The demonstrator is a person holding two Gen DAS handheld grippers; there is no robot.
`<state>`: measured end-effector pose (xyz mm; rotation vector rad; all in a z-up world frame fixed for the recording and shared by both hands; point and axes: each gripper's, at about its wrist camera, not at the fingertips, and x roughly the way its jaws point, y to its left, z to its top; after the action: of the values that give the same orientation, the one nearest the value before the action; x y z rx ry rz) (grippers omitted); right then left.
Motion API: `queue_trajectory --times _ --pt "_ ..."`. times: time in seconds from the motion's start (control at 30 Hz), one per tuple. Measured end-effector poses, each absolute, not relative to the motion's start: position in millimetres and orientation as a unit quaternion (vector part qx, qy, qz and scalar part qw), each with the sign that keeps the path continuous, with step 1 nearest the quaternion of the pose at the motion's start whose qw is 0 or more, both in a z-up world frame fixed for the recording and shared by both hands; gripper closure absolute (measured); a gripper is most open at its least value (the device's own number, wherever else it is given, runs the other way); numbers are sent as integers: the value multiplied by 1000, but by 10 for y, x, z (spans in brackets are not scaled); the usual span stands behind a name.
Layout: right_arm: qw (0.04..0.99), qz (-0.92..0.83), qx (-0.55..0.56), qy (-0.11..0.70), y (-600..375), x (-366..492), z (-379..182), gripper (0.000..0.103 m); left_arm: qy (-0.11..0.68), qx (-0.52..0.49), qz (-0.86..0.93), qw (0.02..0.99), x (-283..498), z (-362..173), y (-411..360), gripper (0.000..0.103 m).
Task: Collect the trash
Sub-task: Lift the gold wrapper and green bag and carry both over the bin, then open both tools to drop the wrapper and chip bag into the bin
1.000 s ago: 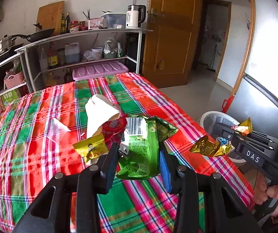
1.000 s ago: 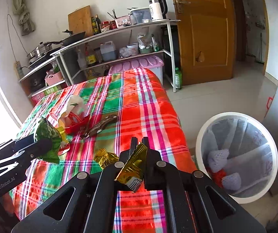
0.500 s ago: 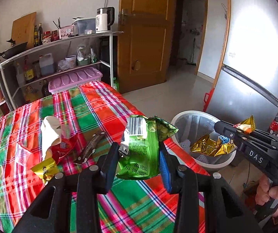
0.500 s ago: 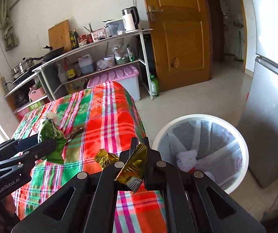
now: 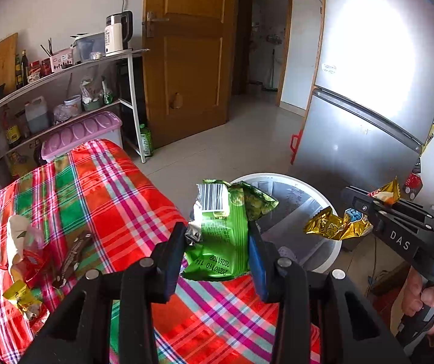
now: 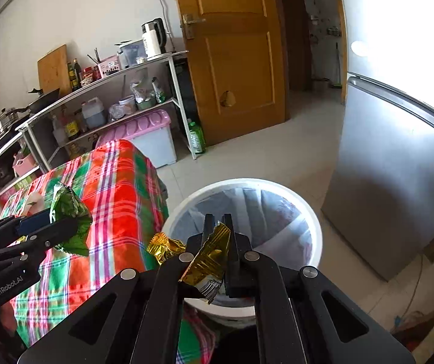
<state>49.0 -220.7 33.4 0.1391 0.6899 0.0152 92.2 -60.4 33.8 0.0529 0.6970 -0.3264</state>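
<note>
Two loads carried | left tongs [image 5: 217, 242] grip green snack bag [image 5: 221, 236] | right tongs [image 6: 218, 239] clamp gold wrapper [image 6: 209, 261] | both have swung from desk [image 5: 120, 200] toward white bin [image 6: 312, 221]; right load overhangs it | release due.

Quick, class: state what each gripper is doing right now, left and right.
Left gripper: shut on the green snack bag.
Right gripper: shut on the gold wrapper.

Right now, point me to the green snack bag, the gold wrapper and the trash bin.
green snack bag [image 5: 221, 239], left wrist view, on its printed middle.
gold wrapper [image 6: 209, 259], right wrist view, on the crinkled foil between the jaws.
trash bin [image 6: 315, 227], right wrist view, on its white rim.
</note>
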Motion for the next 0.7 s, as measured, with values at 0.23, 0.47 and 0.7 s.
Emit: queue_trajectory --times 0.23,0.47,0.7 --pt "931 -23 74 357 -2520 574 205 99 356 25 -175 917 1064 249 -852 62" --pt "922 -34 68 380 -2653 784 18 99 370 36 -180 911 1218 141 -1049 62" --pt "912 -37 61 403 -2700 937 -125 92 381 39 -177 907 1332 44 -1159 59"
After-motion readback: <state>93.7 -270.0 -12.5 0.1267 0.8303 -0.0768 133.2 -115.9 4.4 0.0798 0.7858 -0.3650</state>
